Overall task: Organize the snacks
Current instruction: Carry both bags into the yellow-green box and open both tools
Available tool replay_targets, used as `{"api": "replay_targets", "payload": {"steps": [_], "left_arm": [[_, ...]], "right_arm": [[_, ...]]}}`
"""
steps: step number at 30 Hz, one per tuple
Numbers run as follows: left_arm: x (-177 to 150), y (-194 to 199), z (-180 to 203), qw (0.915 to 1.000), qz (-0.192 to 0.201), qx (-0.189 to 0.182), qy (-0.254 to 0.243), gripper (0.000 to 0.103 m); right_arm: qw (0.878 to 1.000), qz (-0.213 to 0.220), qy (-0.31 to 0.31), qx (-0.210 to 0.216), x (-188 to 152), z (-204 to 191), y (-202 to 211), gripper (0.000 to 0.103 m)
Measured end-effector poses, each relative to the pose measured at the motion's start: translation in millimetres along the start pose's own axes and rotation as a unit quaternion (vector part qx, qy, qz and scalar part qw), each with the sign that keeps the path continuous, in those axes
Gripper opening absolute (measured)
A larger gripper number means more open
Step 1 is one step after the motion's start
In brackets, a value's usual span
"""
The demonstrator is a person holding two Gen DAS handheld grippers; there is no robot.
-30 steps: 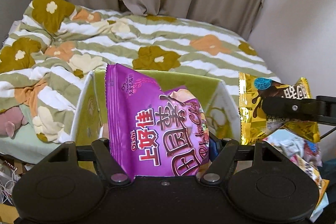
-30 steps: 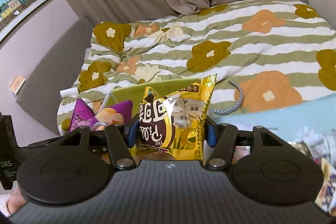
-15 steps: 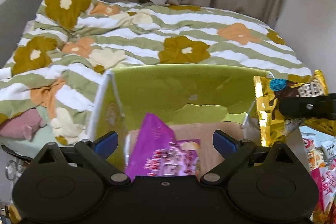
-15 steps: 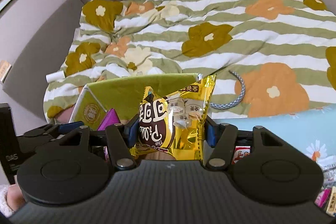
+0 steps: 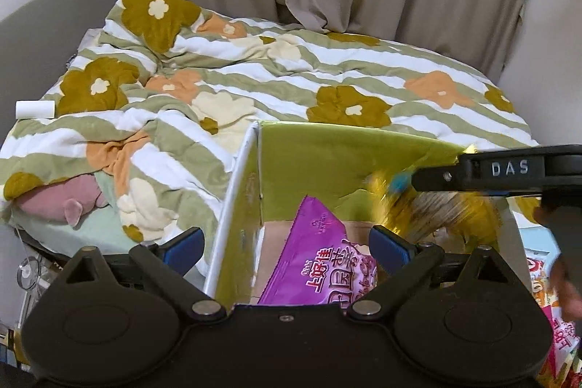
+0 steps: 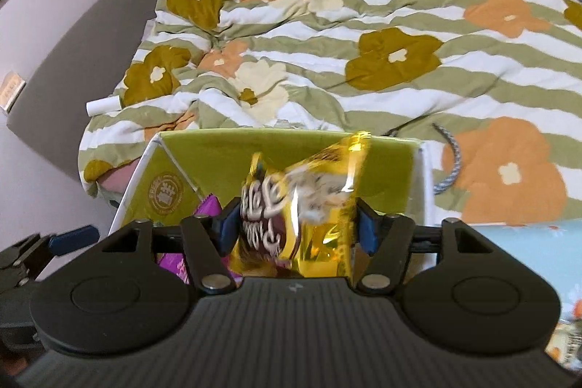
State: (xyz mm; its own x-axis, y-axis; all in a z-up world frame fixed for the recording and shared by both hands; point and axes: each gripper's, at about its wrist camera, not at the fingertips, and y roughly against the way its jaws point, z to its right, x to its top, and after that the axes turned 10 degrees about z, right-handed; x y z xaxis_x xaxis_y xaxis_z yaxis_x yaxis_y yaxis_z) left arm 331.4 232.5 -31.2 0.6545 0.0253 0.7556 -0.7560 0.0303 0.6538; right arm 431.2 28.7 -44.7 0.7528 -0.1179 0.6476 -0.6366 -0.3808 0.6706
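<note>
Right wrist view: right gripper pinches gold snack bag over green box. Left gripper spread wide, empty; purple chip bag lies inside box btwn fingers.

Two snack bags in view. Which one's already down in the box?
The purple bag: it lies free inside the green box, below the open left gripper. The gold bag sits between the right gripper's jaws.

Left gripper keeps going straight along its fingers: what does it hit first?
Probably the purple snack bag lying in the green box, directly ahead between the open left gripper fingers. Depth is unclear.
</note>
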Motion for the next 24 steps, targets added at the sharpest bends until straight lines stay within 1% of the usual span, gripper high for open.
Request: {"api": "replay_targets", "payload": {"steps": [1, 2, 7, 10, 12, 14, 17, 19, 24], "left_arm": [[-1, 1, 0, 1.0, 0.001, 0.003, 0.0, 0.099], [-2, 3, 0, 1.0, 0.002, 0.007, 0.002, 0.099], [-11, 9, 0, 0.9998, 0.005, 0.017, 0.013, 0.099], [-12, 14, 2, 0.9997, 0.008, 0.017, 0.015, 0.099], [-11, 21, 3, 0.9996, 0.016, 0.017, 0.016, 0.099], [-8, 30, 4, 0.9994, 0.027, 0.017, 0.016, 0.099], [-5, 47, 5, 0.9988, 0.043, 0.02, 0.012, 0.099], [-4, 59, 7, 0.9982, 0.056, 0.021, 0.008, 0.099], [-6, 95, 15, 0.9963, 0.085, 0.017, 0.001, 0.099]], "right_arm": [[1.0, 0.004, -0.002, 0.002, -1, 1, -3, 0.099], [1.0, 0.011, -0.003, 0.001, -2, 1, -3, 0.103], [0.999, 0.045, 0.008, -0.015, -5, 5, 11, 0.103], [0.998, 0.05, 0.016, -0.021, -5, 5, 21, 0.103], [0.998, 0.051, 0.014, -0.017, -4, 5, 30, 0.103], [0.998, 0.055, 0.016, -0.018, -4, 2, 40, 0.103], [0.995, 0.08, 0.047, -0.036, -5, -8, 60, 0.103], [0.993, 0.092, 0.064, -0.041, -6, -16, 73, 0.103], [0.989, 0.115, 0.078, -0.042, -16, -27, 115, 0.103]]}}
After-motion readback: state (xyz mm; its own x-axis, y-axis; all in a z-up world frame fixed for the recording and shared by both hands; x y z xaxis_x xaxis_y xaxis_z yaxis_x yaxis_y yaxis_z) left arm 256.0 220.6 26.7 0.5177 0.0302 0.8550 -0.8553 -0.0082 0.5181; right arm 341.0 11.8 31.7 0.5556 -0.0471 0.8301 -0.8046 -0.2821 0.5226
